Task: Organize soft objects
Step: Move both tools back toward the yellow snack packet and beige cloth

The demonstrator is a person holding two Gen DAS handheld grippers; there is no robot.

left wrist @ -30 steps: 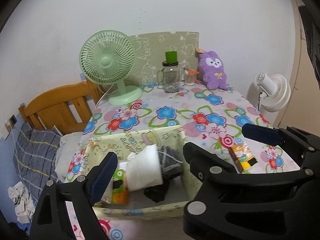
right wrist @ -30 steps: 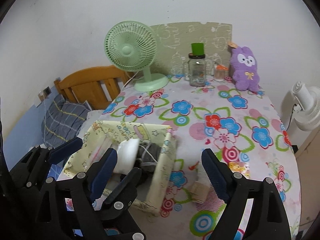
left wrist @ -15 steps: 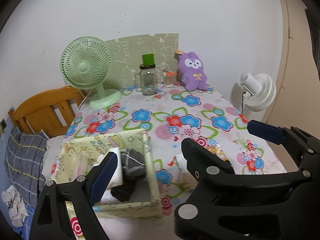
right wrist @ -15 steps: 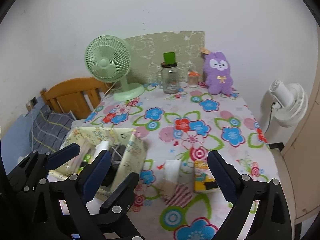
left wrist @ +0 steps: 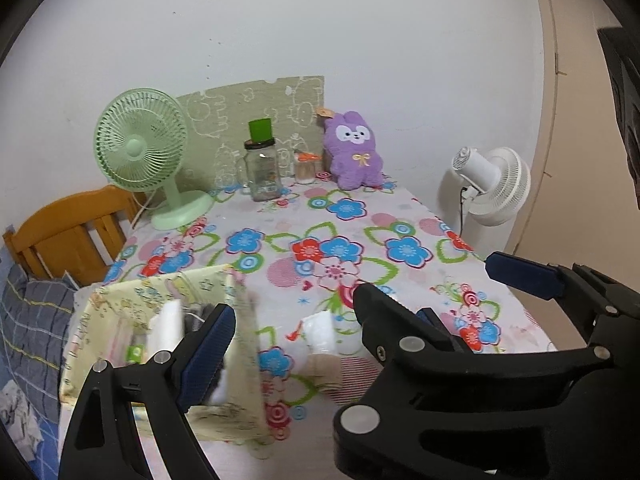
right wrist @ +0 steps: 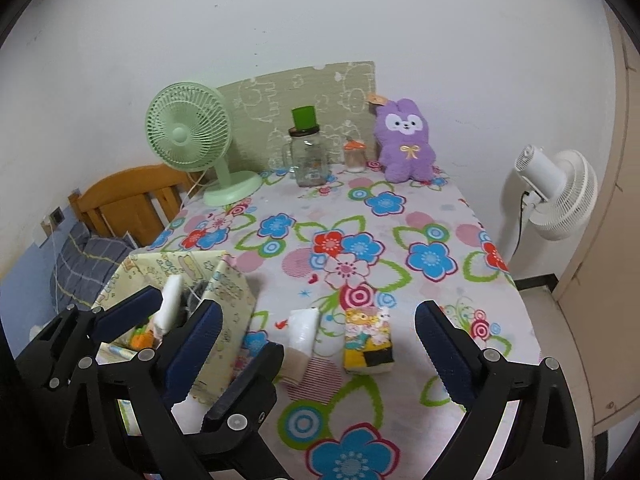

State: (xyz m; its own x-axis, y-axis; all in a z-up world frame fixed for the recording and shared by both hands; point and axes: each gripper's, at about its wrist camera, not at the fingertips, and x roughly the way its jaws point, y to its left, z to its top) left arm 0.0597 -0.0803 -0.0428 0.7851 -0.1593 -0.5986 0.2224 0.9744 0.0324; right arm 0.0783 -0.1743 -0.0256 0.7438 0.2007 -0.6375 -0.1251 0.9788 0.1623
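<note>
Nearby, both grippers hang with fingers apart and empty: the right gripper (right wrist: 316, 338) frames a white roll (right wrist: 303, 328) and patterned pack (right wrist: 368, 338) on the tabletop (right wrist: 432, 216). At nine o'clock stands the fabric box (right wrist: 224, 292) of soft things; the left gripper (left wrist: 348, 292) hovers beside it.

on the bench (right wrist: 400, 360): storage box (right wrist: 224, 292) at near left, holding rolled cloths; rolled sock (right wrist: 300, 336) just right of the box; small packet (right wrist: 368, 340) right of the sock. far edge, left to right: desk fan (right wrist: 192, 140), jar (right wrist: 308, 160), plush toy (right wrist: 406, 140). standing fan (right wrist: 560, 196) beyond the bench's right edge.
</note>
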